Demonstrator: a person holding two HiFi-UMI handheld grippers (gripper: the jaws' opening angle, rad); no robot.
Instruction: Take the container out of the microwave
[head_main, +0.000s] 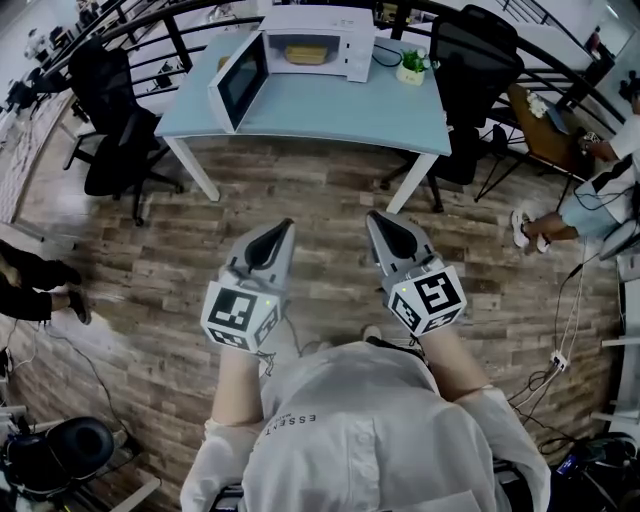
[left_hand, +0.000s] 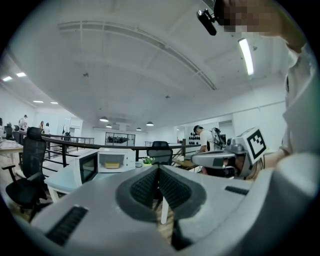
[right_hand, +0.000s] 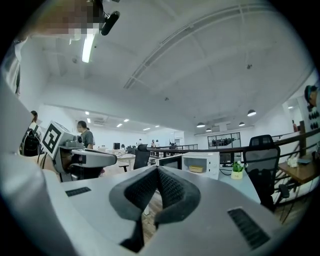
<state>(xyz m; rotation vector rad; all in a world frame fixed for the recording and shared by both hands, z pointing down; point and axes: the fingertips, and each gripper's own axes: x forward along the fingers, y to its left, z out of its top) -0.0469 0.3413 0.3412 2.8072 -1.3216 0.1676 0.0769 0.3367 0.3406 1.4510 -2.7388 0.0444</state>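
While the desk carries the microwave at its far edge, door swung open, the left gripper and right gripper hover over the floor, well apart from the desk, jaws clenched on nothing. The yellow container sits inside the microwave.

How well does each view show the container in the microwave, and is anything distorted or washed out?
Head view: evenly lit, the container inside the open microwave is small but distinct near the top edge; edges bow. Left gripper view: heavy fisheye, black corners, a ceiling light strip glares, container tiny. Right gripper view: same fisheye and glare, container tiny but visible.
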